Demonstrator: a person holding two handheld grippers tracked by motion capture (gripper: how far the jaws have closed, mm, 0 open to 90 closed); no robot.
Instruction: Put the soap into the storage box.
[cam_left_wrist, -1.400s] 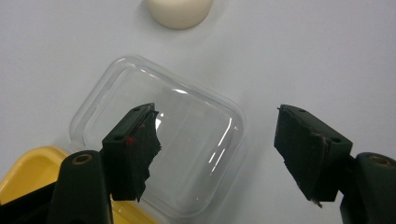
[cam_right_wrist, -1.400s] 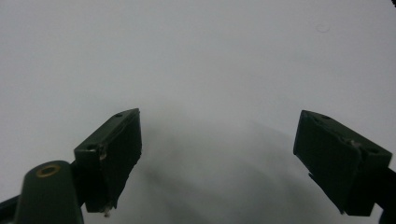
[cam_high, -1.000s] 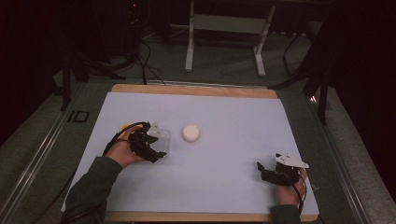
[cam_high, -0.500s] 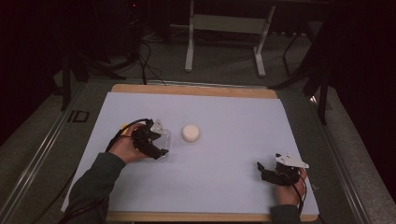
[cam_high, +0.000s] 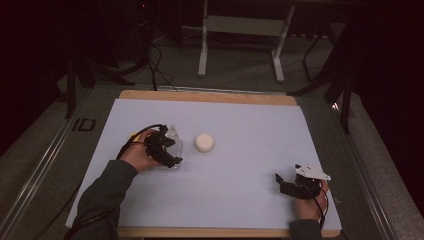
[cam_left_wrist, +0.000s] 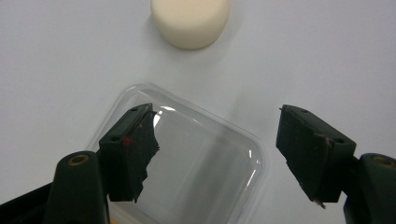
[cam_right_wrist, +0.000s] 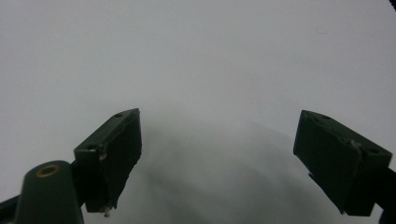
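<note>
Hovering over the clear plastic box (cam_left_wrist: 187, 163), the left tongs (cam_left_wrist: 219, 154) are standing apart with nothing pinched, and they are sitting a little nearer the middle of the tabletop (cam_high: 250, 120) than a moment ago. The box is lying flat on the white tabletop just beside the small round cream block (cam_left_wrist: 190, 21), so it looks like the person is getting ready to grab its edge. The right tongs (cam_right_wrist: 229, 158) are waiting wide apart near the front corner, holding nothing.
</note>
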